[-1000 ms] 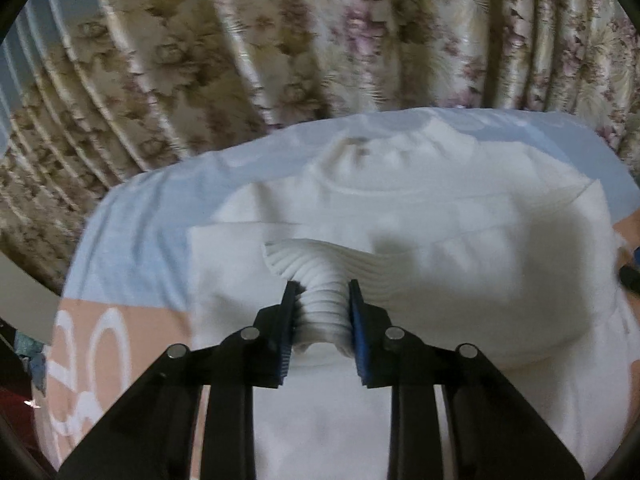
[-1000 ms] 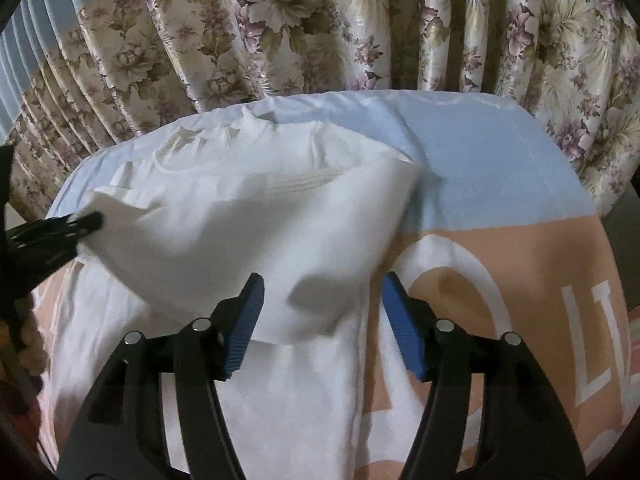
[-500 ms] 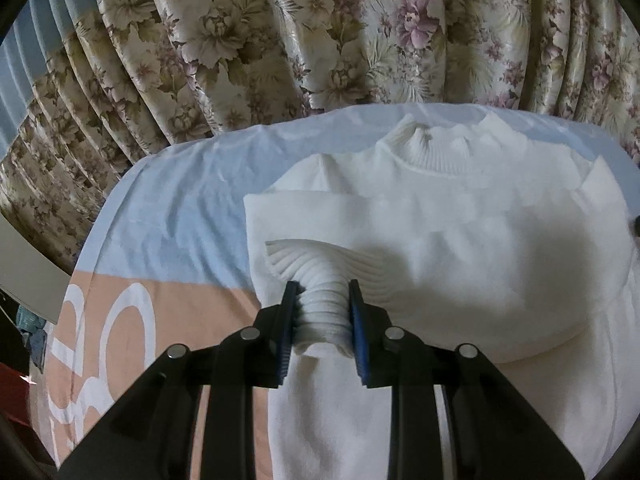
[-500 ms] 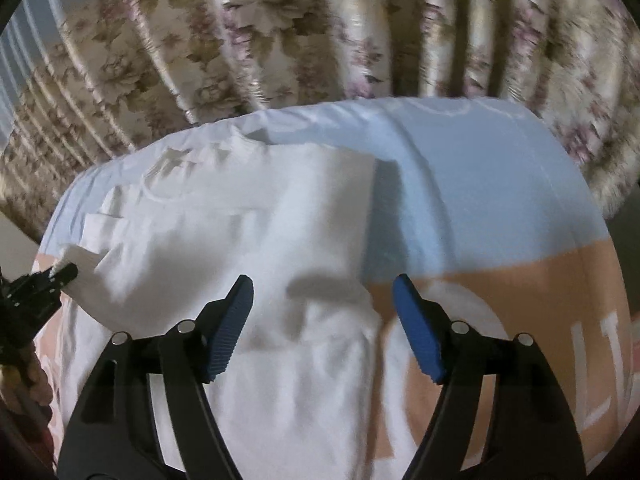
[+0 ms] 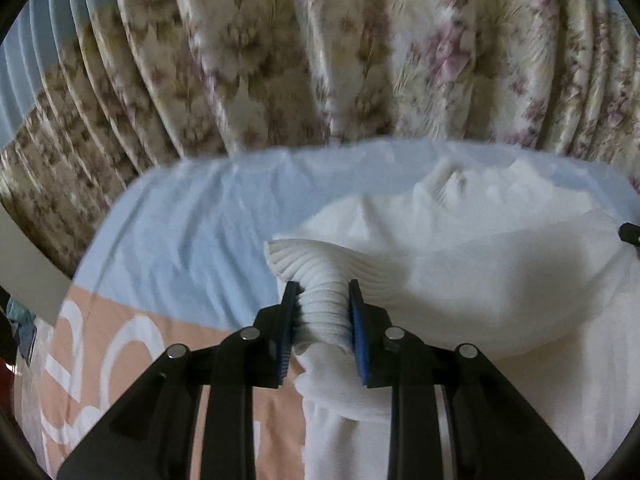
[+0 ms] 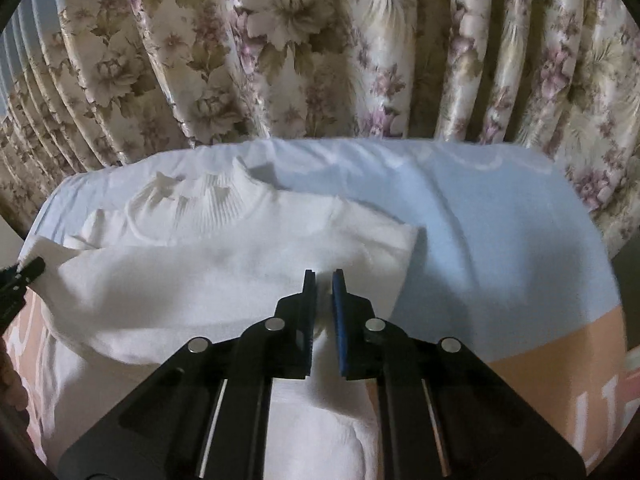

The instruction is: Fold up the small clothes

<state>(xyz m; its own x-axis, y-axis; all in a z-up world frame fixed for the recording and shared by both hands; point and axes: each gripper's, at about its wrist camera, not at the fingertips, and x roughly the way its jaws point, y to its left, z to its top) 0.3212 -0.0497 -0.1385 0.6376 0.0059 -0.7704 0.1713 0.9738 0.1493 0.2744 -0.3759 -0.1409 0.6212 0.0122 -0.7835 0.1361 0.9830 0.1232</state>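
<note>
A white ribbed sweater (image 5: 480, 264) lies on the bed, collar toward the curtain, with a sleeve folded across its body. My left gripper (image 5: 322, 296) is shut on the sleeve's ribbed cuff (image 5: 320, 280) at the sweater's left side, holding it slightly lifted. In the right wrist view the sweater (image 6: 224, 264) fills the left and centre. My right gripper (image 6: 323, 280) is shut, with a thin gap between the pads, over the sweater's right part; whether cloth is pinched is unclear. The left gripper's tip (image 6: 28, 272) shows at the far left, holding the cuff.
The bed sheet (image 6: 500, 232) is light blue at the back and peach with white letters (image 5: 120, 360) at the front. A floral curtain (image 6: 320, 48) hangs right behind the bed. A dark gap shows past the bed's right edge (image 6: 624, 264).
My right gripper went from wide open to shut and moved forward over the sweater. My left gripper pulled the cuff and sleeve leftward, keeping its grip.
</note>
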